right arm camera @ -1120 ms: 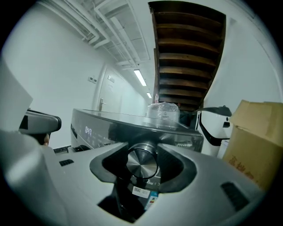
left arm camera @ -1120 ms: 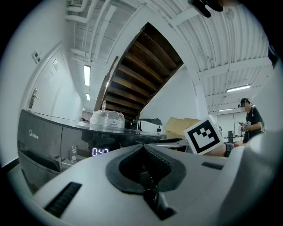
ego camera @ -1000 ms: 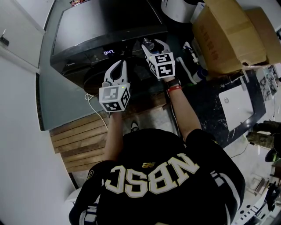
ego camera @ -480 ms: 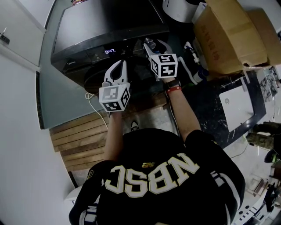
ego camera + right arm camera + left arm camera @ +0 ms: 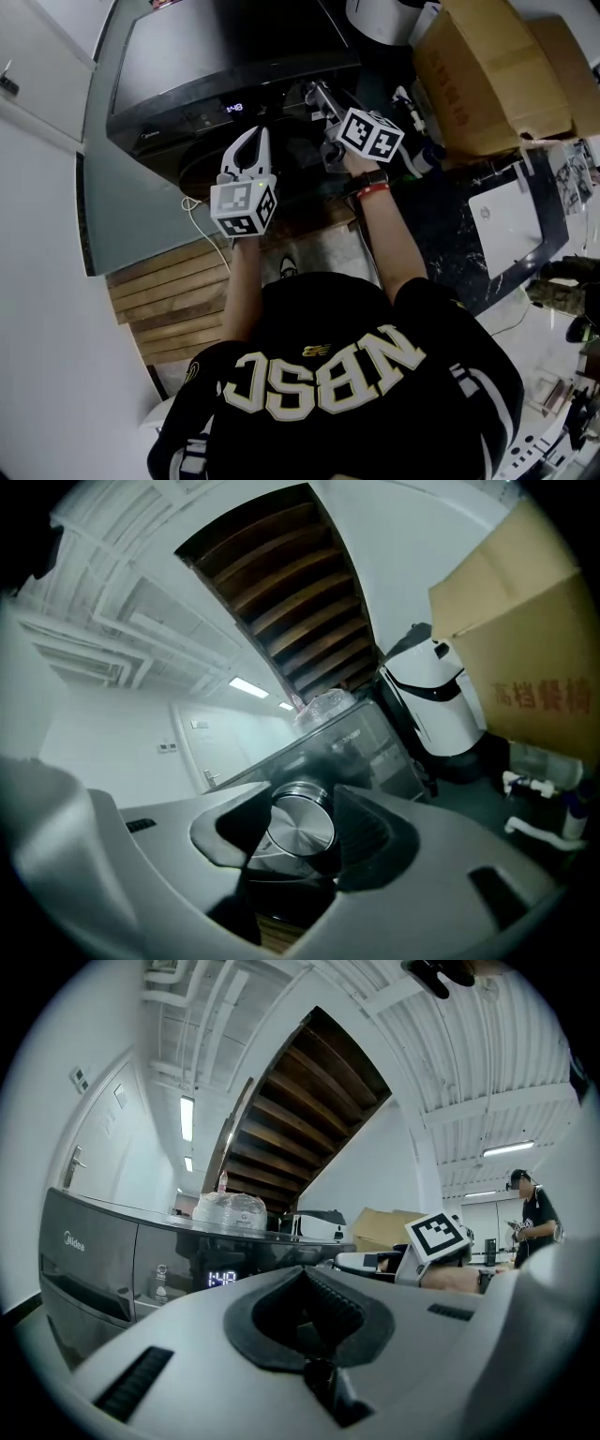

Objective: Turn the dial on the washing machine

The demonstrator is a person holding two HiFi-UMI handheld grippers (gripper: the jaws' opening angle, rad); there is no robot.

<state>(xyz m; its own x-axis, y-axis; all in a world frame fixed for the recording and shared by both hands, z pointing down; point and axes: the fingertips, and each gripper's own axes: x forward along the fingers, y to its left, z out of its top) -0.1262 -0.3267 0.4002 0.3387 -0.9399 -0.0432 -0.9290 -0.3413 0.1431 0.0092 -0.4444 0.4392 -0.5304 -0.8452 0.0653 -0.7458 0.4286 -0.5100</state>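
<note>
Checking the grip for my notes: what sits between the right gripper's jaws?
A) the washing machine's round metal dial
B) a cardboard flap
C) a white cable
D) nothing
A: in the right gripper view, the right gripper has its pads closed against the sides of the brushed-metal dial.

**Colour rundown at the washer**

The washing machine is glossy black-grey and its display glows pale blue-white. The dial is brushed silver. The left gripper and right gripper are both light grey with black ribbed pads. Marker cubes have black-and-white squares. The cardboard box is tan with red print, the floor slats are warm brown, and the wristband is red.
</note>
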